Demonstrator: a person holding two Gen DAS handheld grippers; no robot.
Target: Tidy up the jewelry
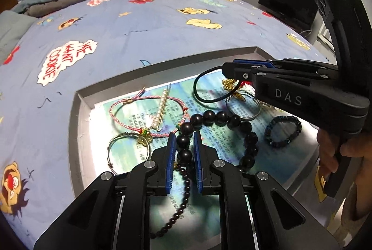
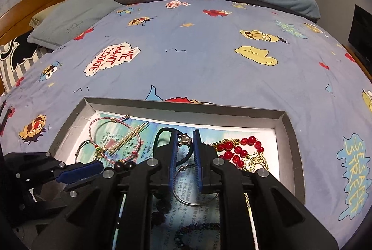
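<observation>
A flat grey cardboard box lid lies on a bed with a blue cartoon-print sheet. A printed paper page covers the bottom of the lid, and the jewelry lies on it.

The left gripper is low over the lid. Its blue pads sit on each side of a string of big dark round wooden beads. There are small gaps between the pads and the beads, so the gripper is a little spread and is not pinching yet. A thin string of small dark beads runs under this gripper.

The right gripper is also a little spread. Between its pads is a small silver star charm on a black cord loop. I cannot tell if the pads touch the charm. A thin silver wire hoop lies under this gripper.

On the left side of the lid is a pink braided cord bracelet with a long gold pin lined with white pearls lying across it. Near it is a silver bangle with a gold charm. On the right side are round red beads on top of a gold chain. A dark blue beaded bracelet lies near the right edge.
</observation>
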